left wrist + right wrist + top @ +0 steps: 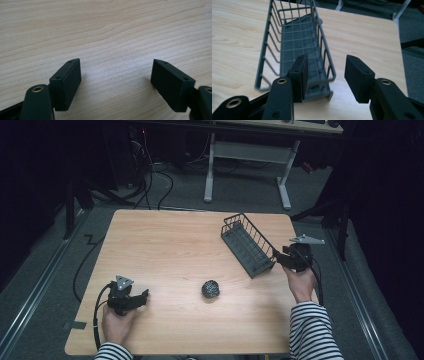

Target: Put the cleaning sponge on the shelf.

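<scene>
Striped sleeves [314, 330] enter at the near edge of the surface [165, 245], one hand to each tool. At far left, the left tool [142, 297] rests low on the wood, its jaws spread wide with bare wood grain between them [116, 77]; it holds nothing and appears parked, out of the way of the work. Near the middle lies a dark, crumpled-looking ball [210, 289], alone and well apart from both tools; its material cannot be told. Farther right, the wire basket [247, 245] sits tilted, its long side raised toward the right. At the basket's near end is the right tool [278, 258]: in the right gripper view its jaws are partly open and straddle the basket's end corner [325, 72], one jaw inside the wire wall, the other outside and apart from it. Whether the inner pad touches the wire cannot be told. Judged from the tilt, the basket is being repositioned, perhaps to receive the ball.
</scene>
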Action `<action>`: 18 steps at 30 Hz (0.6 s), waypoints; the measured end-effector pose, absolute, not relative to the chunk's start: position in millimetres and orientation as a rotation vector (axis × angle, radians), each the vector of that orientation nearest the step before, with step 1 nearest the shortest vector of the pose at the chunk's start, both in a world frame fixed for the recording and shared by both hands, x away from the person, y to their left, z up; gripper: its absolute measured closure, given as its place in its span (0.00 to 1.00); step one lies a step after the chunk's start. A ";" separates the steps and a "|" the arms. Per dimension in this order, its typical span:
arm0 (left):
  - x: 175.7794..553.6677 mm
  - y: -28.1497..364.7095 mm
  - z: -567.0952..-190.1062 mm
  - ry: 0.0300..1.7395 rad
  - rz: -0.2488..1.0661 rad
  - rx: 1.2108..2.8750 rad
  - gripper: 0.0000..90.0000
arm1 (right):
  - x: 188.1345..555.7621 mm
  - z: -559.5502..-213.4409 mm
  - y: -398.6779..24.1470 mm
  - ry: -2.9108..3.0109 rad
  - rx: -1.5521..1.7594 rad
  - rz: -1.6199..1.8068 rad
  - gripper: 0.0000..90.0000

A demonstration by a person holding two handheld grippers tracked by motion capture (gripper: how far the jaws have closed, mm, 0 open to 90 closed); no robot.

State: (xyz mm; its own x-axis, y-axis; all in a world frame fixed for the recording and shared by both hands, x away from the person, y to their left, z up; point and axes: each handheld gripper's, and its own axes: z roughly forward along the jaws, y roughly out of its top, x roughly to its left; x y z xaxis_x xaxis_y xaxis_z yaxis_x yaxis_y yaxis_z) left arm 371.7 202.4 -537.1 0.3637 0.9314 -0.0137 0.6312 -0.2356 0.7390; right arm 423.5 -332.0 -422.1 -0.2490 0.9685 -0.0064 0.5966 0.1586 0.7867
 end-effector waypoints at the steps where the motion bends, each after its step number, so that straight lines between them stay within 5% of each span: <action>1: 371.7 202.4 -537.1 1.351 0.580 1.965 0.27 | 423.5 -422.1 -332.0 1.917 1.482 0.927 0.60; 18: 372.3 202.5 -537.1 1.349 0.580 1.967 0.28 | 466.8 -437.8 -331.5 1.946 1.569 0.851 0.67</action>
